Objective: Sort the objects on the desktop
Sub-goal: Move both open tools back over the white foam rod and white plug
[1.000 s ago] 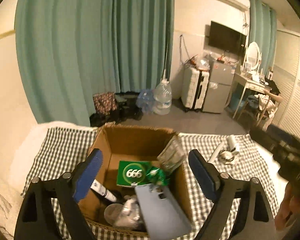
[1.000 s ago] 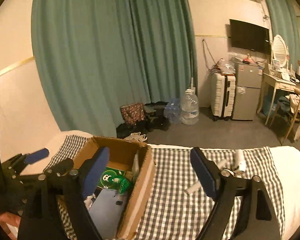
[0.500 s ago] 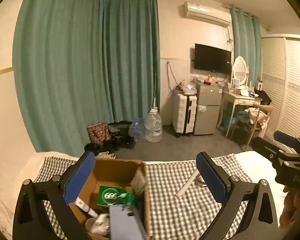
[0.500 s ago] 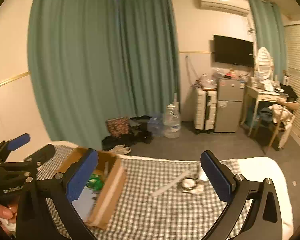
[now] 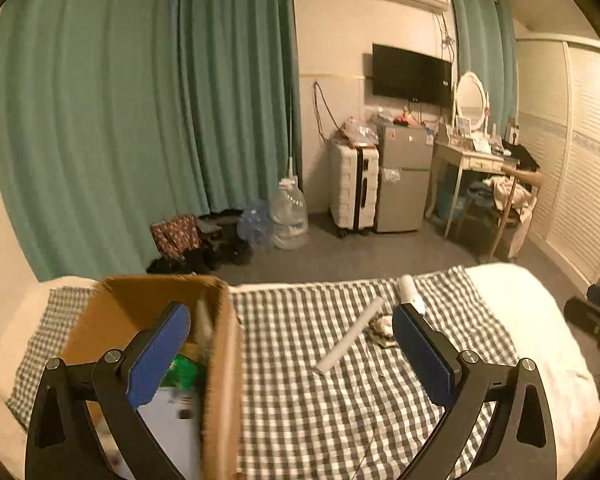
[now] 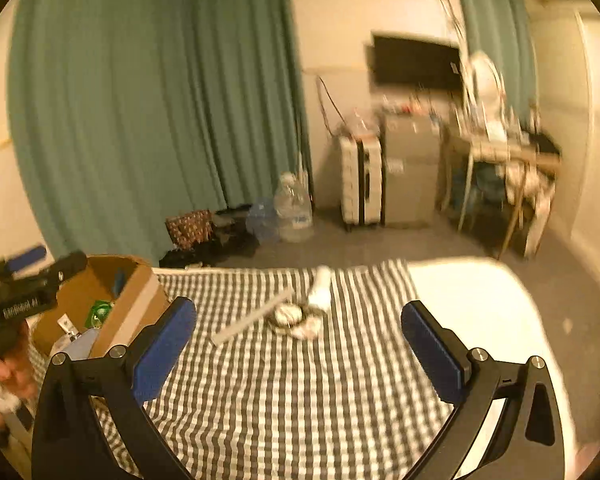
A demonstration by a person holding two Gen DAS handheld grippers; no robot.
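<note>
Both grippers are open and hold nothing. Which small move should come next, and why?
Probably the right gripper should move forward and down toward the long white stick on the checkered cloth. It is open and empty, and the stick lies ahead of it, outside the cardboard box. The left gripper is also open, beside the box.
</note>
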